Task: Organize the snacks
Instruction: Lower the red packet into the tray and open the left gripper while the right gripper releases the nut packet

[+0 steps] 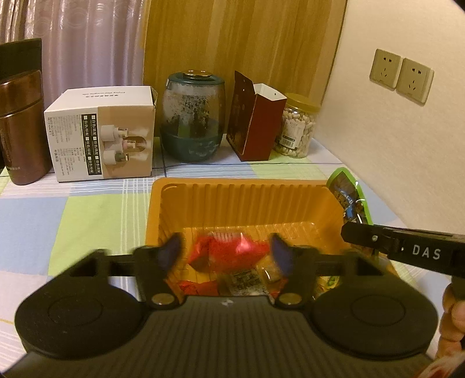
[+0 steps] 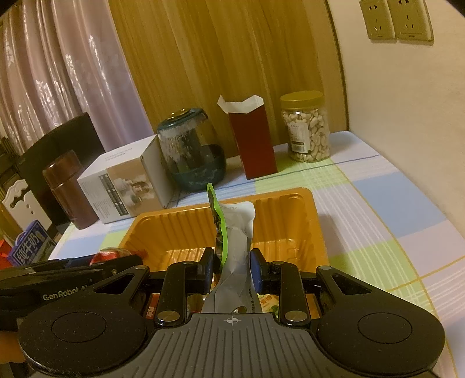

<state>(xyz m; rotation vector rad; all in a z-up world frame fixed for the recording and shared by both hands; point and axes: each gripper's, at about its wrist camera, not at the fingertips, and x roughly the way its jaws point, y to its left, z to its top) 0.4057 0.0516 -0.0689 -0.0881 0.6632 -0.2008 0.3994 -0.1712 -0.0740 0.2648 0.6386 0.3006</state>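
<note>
While the left gripper [image 1: 225, 253] is hanging over the orange tray [image 1: 241, 200], jaws apart and gripping nothing, a red snack packet [image 1: 232, 251] is lying below; the right gripper [image 2: 231, 269] is pinching a green-edged pouch [image 2: 237, 232] upright above the tray's near side. Jars and boxes are standing behind.

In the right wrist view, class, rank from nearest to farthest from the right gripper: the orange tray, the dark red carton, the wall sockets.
1. Orange tray, directly beneath the right gripper.
2. Dark red carton, upright behind the tray.
3. Wall sockets, high on the right.
</note>
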